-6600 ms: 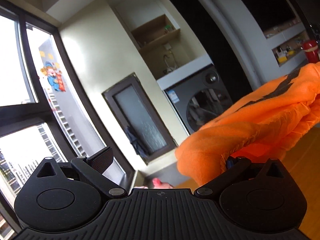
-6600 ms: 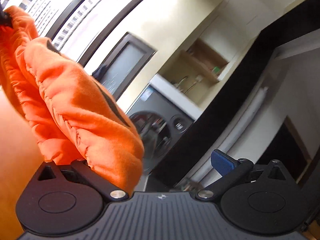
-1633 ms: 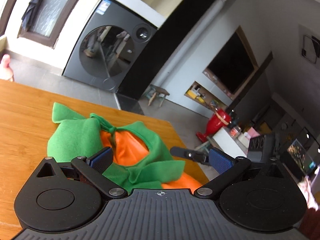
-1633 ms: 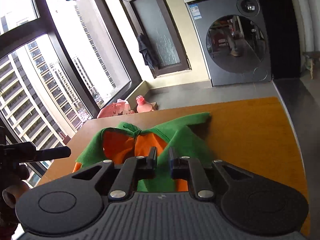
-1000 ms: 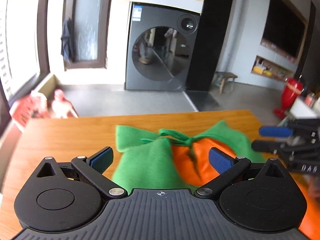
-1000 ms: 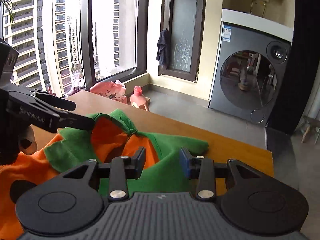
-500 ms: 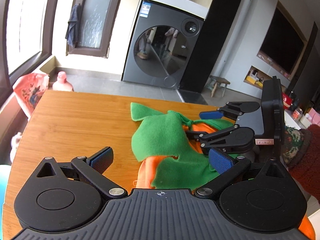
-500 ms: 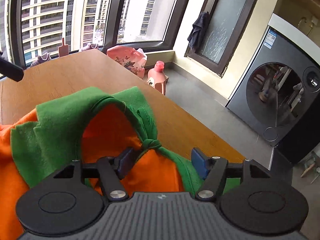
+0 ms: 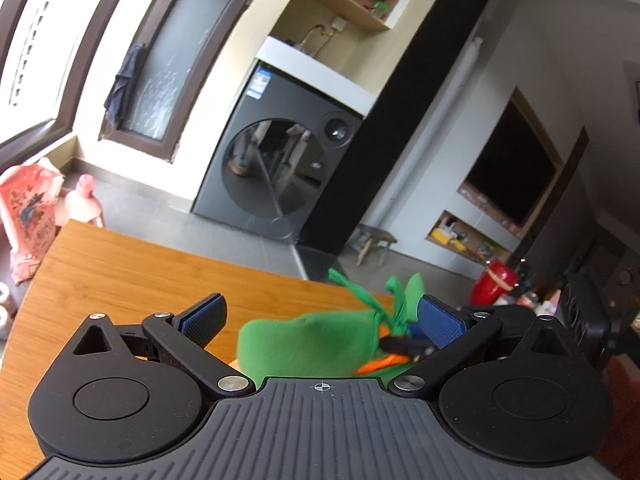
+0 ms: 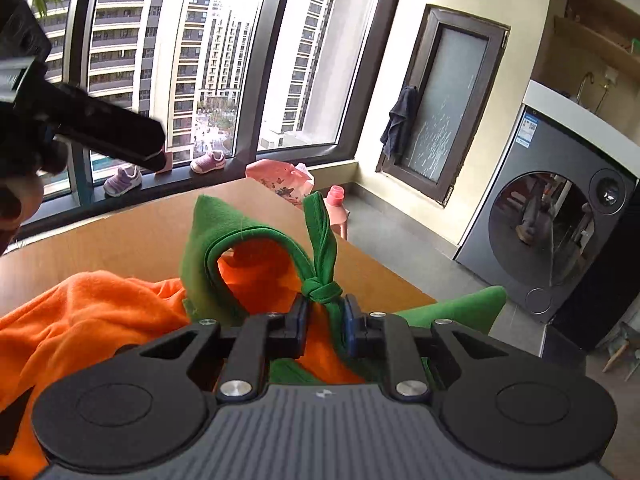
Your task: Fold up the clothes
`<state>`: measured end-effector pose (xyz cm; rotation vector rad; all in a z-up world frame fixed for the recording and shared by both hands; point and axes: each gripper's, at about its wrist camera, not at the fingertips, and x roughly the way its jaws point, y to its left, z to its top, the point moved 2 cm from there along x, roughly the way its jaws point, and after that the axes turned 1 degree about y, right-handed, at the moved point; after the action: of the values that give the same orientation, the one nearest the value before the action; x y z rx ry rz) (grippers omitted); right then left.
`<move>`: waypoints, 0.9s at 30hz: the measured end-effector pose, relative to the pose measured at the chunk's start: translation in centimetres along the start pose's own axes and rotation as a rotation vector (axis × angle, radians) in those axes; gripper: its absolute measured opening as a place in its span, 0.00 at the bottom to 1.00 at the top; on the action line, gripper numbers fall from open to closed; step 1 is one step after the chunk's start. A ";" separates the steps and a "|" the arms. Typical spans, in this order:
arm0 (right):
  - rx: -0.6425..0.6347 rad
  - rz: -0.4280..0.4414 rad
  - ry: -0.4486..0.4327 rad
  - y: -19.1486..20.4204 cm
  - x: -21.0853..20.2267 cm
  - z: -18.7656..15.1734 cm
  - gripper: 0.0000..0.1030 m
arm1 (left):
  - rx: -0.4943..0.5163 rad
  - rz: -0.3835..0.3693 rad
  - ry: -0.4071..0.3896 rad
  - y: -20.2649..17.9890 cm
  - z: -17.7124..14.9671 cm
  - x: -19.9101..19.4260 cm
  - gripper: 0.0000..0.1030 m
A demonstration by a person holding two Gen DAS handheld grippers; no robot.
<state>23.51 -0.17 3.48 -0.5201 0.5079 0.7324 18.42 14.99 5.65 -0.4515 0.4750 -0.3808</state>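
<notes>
Since half a second ago right gripper [image 10: 325, 322] is closing, now pinching the green knot [image 10: 322, 292] of the orange-green garment [image 10: 120, 312], bunched on the table [image 9: 120, 272]. Left gripper [image 9: 320, 320] is hanging spread, empty. Folding barely starting; all folds remaining.

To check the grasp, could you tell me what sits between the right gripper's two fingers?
In the right wrist view, the right gripper has the green tie of the orange garment between its fingers, pinched just below the knot.

Orange fleece garment [image 10: 92, 312] with green collar [image 10: 208, 248] and knotted green tie [image 10: 320, 290], crumpled on wooden table
</notes>
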 end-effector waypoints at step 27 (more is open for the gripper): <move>0.370 0.021 0.078 -1.8 -1.1 -11.9 0.44 | 0.016 -0.209 0.185 -1.5 -6.1 3.1 1.00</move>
<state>21.17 -8.95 -4.42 -0.1981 0.7056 0.6211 17.43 10.34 0.44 -0.4537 0.6053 -0.6314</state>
